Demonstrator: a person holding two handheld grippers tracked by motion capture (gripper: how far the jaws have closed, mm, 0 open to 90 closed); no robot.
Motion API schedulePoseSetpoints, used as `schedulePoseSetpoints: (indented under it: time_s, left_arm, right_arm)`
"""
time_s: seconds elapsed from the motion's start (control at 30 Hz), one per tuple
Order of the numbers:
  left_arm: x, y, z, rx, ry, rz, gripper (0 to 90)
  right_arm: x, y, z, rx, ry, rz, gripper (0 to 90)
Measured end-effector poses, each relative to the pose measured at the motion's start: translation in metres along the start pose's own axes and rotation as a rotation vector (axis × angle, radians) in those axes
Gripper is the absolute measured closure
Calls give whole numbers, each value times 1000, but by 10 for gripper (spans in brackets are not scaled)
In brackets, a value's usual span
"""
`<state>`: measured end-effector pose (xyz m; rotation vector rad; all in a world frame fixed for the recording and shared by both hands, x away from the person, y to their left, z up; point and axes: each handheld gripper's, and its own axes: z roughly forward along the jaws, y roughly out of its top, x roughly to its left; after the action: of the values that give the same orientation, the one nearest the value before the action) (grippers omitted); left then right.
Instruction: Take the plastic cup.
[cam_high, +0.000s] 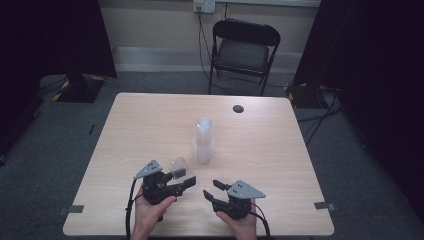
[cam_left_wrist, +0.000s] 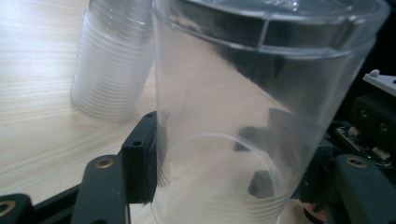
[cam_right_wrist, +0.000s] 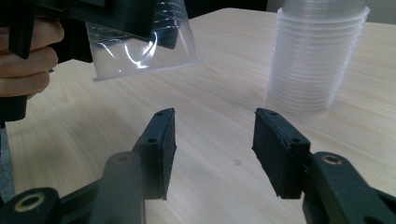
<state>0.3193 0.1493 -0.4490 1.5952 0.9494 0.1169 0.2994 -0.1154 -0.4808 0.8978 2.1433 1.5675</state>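
one clear cup (cam_left_wrist: 233, 140) clamped in left claw (cam_high: 182, 181) | right claw (cam_right_wrist: 212, 149) apart | cup stack (cam_high: 203, 140) on table (cam_high: 150, 125)

Left claw (cam_high: 189, 181): matte black body, grey three-cornered plate on top with small dark holes, black cable trailing from its rear toward the bottom edge. Right claw (cam_high: 211, 190): same build, black with grey triangular plate, black cable at its rear. Right gripper view: two flat black rectangular pads (cam_right_wrist: 163, 140), each with small screw holes along the edge, mounted on black arms with brass-coloured pivot rivets. Forearms bare, no sleeves in frame.
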Motion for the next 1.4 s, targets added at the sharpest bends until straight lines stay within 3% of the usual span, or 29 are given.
schedulePoseSetpoints:
  time_s: [0.03,0.27,0.4,0.53,0.77,0.93,1.17,1.23,1.3,1.4]
  left_arm:
    - [-1,0,-1,0,6,-1,388]
    - [-4,-1,0,15,-66,-47,392]
    - [-2,-1,2,24,-67,-94,372]
    - [-2,-1,4,29,-82,-110,373]
    - [-3,-1,10,26,-113,-148,380]
    - [-8,-1,12,25,-132,-166,380]
    - [-10,0,11,18,-174,-232,381]
    - [-13,1,11,20,-192,-225,381]
    - [-16,1,12,30,-181,-206,381]
    - [-19,1,14,26,-211,-217,378]
  right_arm:
    - [1,0,0,4,4,-4,499]
    - [6,3,3,-22,29,-44,550]
    - [9,5,3,-48,36,-67,564]
    - [11,6,3,-82,44,-90,583]
    - [12,3,6,-145,27,-117,592]
    - [10,2,6,-184,16,-109,580]
    - [12,3,3,-250,5,-132,597]
    - [12,4,3,-269,-8,-146,603]
    - [13,4,3,-279,-11,-158,616]
    - [13,4,5,-294,-14,-168,627]
